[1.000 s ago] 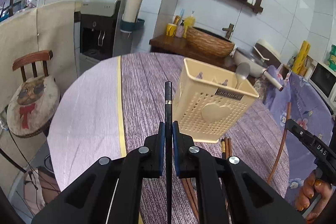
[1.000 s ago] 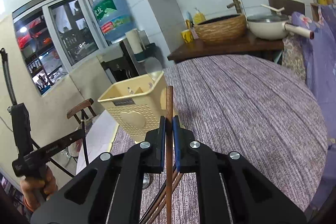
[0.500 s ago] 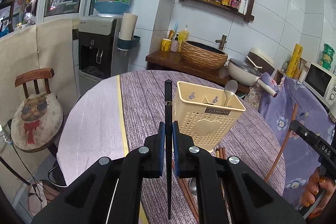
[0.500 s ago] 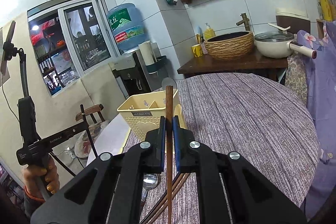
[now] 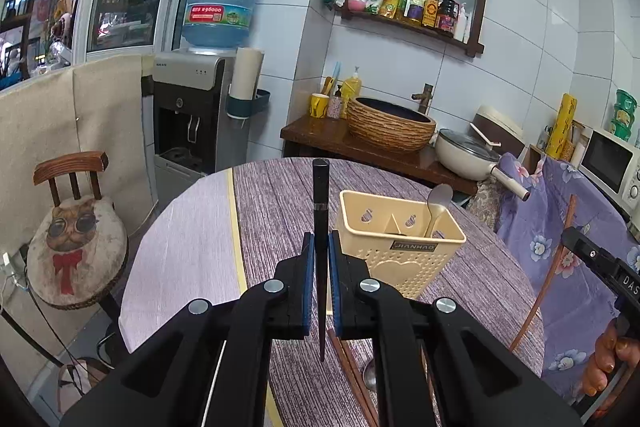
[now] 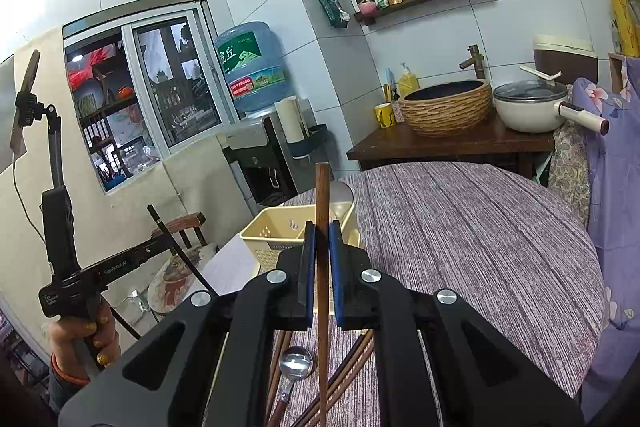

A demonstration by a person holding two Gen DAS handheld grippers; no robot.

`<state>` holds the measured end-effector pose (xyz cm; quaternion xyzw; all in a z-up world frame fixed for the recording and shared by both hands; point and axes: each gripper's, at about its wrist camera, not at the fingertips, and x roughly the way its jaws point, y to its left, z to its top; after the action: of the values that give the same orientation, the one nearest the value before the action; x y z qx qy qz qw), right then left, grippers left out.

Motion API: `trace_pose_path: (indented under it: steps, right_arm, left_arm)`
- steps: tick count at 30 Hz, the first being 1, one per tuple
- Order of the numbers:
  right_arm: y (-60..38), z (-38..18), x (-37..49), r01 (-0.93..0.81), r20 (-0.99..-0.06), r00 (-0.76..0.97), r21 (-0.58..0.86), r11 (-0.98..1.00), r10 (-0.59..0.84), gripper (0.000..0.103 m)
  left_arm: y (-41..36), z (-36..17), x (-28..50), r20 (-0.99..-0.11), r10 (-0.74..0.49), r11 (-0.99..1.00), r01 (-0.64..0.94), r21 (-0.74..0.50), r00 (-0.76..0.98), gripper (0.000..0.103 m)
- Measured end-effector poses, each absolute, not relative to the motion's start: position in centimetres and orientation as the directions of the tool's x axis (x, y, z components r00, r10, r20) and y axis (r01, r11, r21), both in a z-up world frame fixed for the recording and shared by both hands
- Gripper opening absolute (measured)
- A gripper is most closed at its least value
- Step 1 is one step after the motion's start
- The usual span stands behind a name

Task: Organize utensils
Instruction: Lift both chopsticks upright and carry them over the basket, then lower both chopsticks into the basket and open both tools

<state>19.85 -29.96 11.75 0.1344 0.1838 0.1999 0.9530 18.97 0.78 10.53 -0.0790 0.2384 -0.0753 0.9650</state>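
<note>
Your left hand-held gripper (image 5: 320, 279) is clamped on a black chopstick (image 5: 320, 211), and your right hand-held gripper (image 6: 321, 267) on a brown chopstick (image 6: 322, 203), both upright. Below them, more chopsticks (image 6: 352, 359) and a spoon (image 6: 295, 363) lie on the purple bench (image 6: 480, 235). Just beyond stands the cream utensil basket (image 5: 394, 255) holding one spoon, with the water dispenser (image 5: 192, 119) against the tiled wall.

Left tongs (image 5: 320, 251) clamp a black chopstick (image 5: 320, 195) upright, beside the cream utensil basket (image 5: 396, 247)
</note>
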Motion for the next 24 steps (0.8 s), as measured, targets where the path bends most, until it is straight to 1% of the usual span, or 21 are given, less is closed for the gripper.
trace_pose_path:
  steps: [6,8,12,15,17,21,24]
  right_arm:
    - [-28.7,13.7,21.0,-0.345,-0.260,0.870,0.286,0.894,0.419,0.008]
    - [-28.4,14.7,21.4,-0.354,-0.243,0.873,0.281,0.892,0.423,0.008]
    - [-27.8,17.5,23.0,-0.368,-0.203,0.880,0.278,0.887,0.428,0.008]
    - [-27.4,19.9,24.1,-0.365,-0.158,0.895,0.274,0.890,0.416,0.008]
    - [-27.1,21.8,24.9,-0.352,-0.124,0.912,0.260,0.899,0.392,0.008]
    - [-26.6,23.6,26.7,-0.298,-0.057,0.946,0.243,0.923,0.320,0.008]
    - [-26.1,23.2,28.4,-0.267,-0.047,0.957,0.240,0.933,0.286,0.008]
  left_arm:
    - [1.0,12.7,19.3,-0.428,-0.232,0.965,0.153,-0.212,0.873,0.008]
    - [1.1,14.2,19.1,-0.406,-0.247,0.962,0.170,-0.216,0.880,0.008]
    - [1.2,18.3,18.9,-0.336,-0.273,0.954,0.208,-0.215,0.902,0.008]
    - [0.7,21.3,18.9,-0.272,-0.266,0.956,0.219,-0.194,0.925,0.008]
    - [0.2,22.7,19.5,-0.244,-0.261,0.957,0.218,-0.189,0.934,0.008]
    - [-0.9,23.9,21.9,-0.219,-0.242,0.958,0.198,-0.207,0.945,0.008]
    - [-1.7,23.4,24.0,-0.216,-0.210,0.963,0.164,-0.212,0.953,0.008]
